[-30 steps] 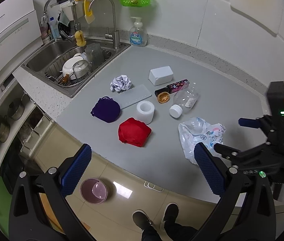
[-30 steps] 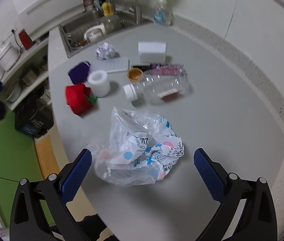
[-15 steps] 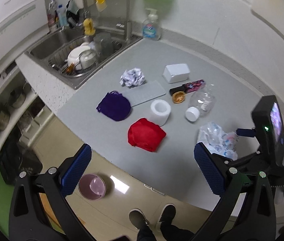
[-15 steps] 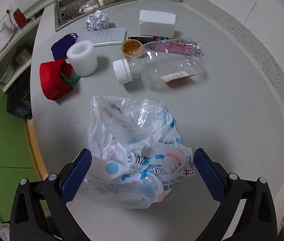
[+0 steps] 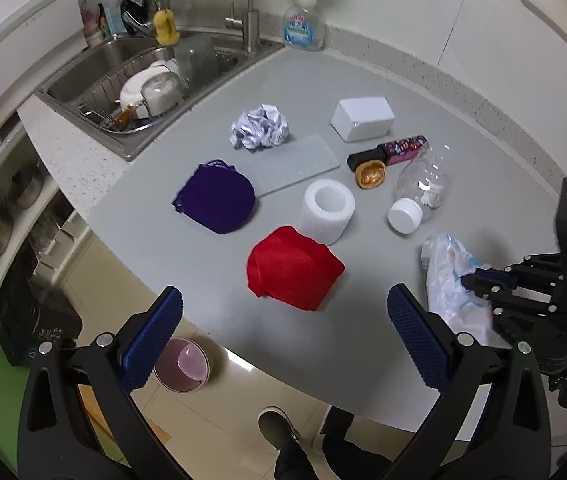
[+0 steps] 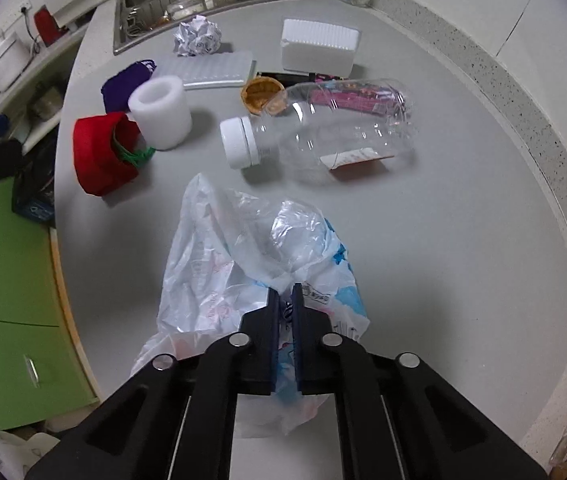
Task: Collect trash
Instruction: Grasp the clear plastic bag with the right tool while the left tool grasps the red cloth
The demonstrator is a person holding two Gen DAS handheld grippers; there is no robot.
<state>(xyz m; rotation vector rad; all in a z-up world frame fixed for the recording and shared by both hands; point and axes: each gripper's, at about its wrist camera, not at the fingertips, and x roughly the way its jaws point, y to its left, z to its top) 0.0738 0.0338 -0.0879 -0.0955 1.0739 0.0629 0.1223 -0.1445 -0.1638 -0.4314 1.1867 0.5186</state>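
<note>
A crumpled clear plastic bag with blue and pink print lies on the grey counter. My right gripper is shut on its near edge; it shows in the left wrist view at the right, with the bag. My left gripper is open and empty, above the counter's front edge near a red pouch. An empty clear bottle with a white cap, a crumpled paper ball, a gold wrapper and a pink-black tube lie further back.
A white foam ring, a purple pouch, a white box and a flat translucent pad sit mid-counter. A sink with dishes is at the back left, a soap bottle behind. A pink bin stands on the floor.
My right gripper came down over the plastic bag and shut on its near edge. My left gripper moved closer over the counter, toward the red pouch.
</note>
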